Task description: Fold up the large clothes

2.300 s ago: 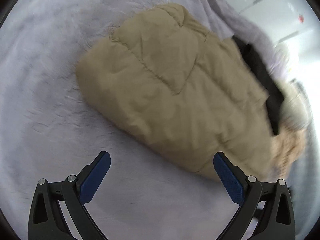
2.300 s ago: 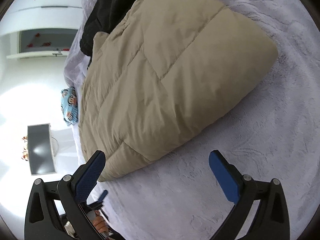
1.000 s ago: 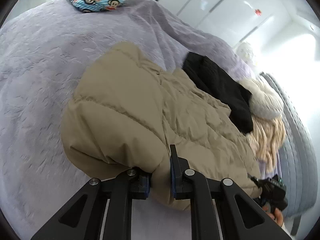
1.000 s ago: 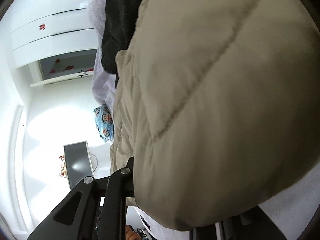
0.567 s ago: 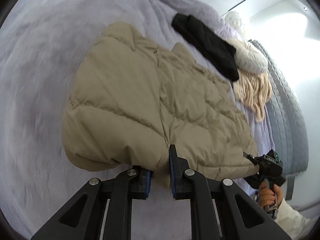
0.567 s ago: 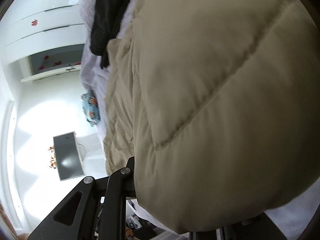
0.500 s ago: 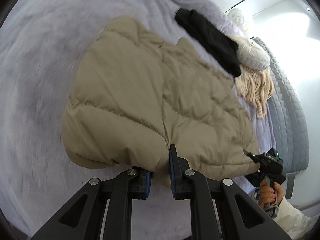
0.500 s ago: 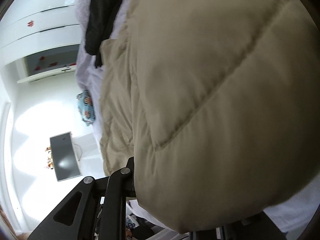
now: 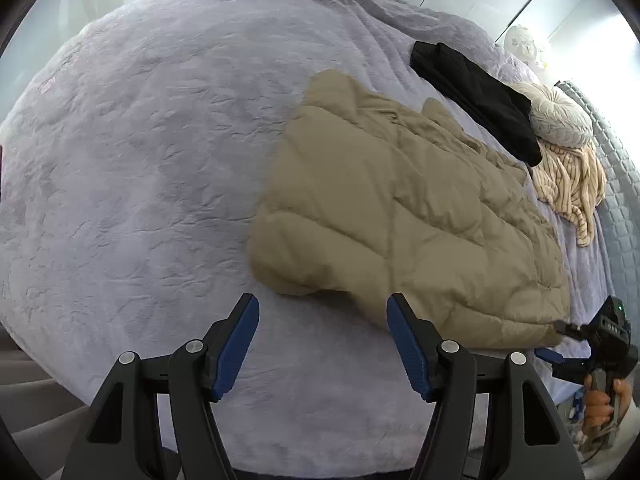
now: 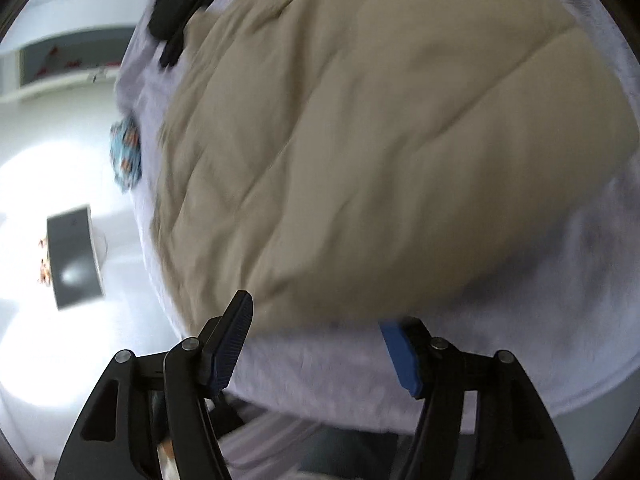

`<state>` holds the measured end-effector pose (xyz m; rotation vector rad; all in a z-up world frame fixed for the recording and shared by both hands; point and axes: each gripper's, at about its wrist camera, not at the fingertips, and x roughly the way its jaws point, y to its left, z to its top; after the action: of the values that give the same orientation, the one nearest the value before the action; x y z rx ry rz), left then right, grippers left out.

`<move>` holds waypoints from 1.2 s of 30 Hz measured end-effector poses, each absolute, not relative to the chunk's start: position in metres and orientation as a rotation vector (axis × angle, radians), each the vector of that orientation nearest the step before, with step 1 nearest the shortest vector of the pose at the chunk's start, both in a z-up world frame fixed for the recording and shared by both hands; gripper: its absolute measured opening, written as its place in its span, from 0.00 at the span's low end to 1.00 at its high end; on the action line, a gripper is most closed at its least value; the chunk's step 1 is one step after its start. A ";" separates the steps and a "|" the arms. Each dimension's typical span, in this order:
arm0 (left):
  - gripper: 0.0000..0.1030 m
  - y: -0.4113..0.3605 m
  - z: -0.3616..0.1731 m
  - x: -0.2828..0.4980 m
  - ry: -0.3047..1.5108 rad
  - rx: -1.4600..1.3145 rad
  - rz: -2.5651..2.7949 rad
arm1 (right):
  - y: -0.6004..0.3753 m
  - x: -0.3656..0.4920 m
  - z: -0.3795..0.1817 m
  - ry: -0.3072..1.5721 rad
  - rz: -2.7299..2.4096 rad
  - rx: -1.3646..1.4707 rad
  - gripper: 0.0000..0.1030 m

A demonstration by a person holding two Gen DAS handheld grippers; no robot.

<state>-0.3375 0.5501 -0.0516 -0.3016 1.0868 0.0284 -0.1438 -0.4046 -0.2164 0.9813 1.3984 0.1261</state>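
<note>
A bed spread with a lavender plush blanket (image 9: pixel 140 168) fills both views; white cupboards stand behind it. On the blanket lies the tan quilted jacket (image 9: pixel 400 216), folded into a long pad whose axis runs from the near edge of the bed, beside the right gripper (image 9: pixel 560 340), up and away toward a black garment (image 9: pixel 476 92) and a cream knit (image 9: pixel 572 176) at the far side. The left gripper (image 9: pixel 322 340) stands just short of the jacket's near edge, its jaws opening and nothing between them (the hem passes just behind the right-hand pad). The right gripper (image 10: pixel 320 340), likewise opening, faces the jacket's end, where the blurred cloth seems clear of the pads. Judged from this, each gripper is nearest its own end of the near edge.
</note>
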 end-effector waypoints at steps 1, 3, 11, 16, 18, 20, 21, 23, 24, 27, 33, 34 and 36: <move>0.66 0.561 -0.055 -0.336 1.109 -0.320 0.007 | -0.393 -0.141 -0.210 1.403 0.157 0.962 0.46; 0.66 0.575 -0.064 -0.322 1.146 -0.347 -0.036 | -0.366 -0.136 -0.200 1.406 0.200 0.897 0.28; 0.66 0.615 -0.104 -0.259 1.223 -0.404 -0.378 | -0.326 -0.101 -0.219 1.427 0.014 0.735 0.24; 0.66 0.618 -0.125 -0.243 1.233 -0.424 -0.635 | -0.325 -0.100 -0.238 1.473 -0.053 0.748 0.21; 0.63 0.606 -0.124 -0.240 1.230 -0.418 -0.742 | -0.328 -0.100 -0.241 1.486 -0.068 0.757 0.21; 0.19 0.590 -0.114 -0.240 1.212 -0.372 -0.829 | -0.322 -0.091 -0.246 1.497 -0.094 0.753 0.21; 0.13 0.579 -0.101 -0.240 1.203 -0.345 -0.884 | -0.324 -0.091 -0.249 1.502 -0.104 0.749 0.21; 0.10 0.563 -0.073 -0.246 1.164 -0.221 -0.969 | -0.311 -0.077 -0.250 1.511 -0.120 0.732 0.21; 0.10 0.556 -0.060 -0.250 1.150 -0.143 -0.996 | -0.310 -0.076 -0.250 1.515 -0.127 0.725 0.21; 0.10 0.545 -0.047 -0.258 1.166 0.089 -0.990 | -0.304 -0.067 -0.251 1.510 -0.135 0.731 0.21; 0.10 0.564 -0.123 -0.257 1.383 0.228 -0.726 | -0.300 -0.071 -0.250 1.495 -0.133 0.753 0.21; 0.10 0.570 -0.122 -0.260 1.386 0.199 -0.700 | -0.303 -0.072 -0.250 1.495 -0.132 0.747 0.21; 0.10 0.579 -0.109 -0.266 1.369 0.162 -0.641 | -0.305 -0.075 -0.246 1.493 -0.124 0.731 0.21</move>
<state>-0.2659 0.5794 -0.1093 0.1620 1.3692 -0.6410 -0.0747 -0.3053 -0.2463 0.7312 1.4928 -0.1242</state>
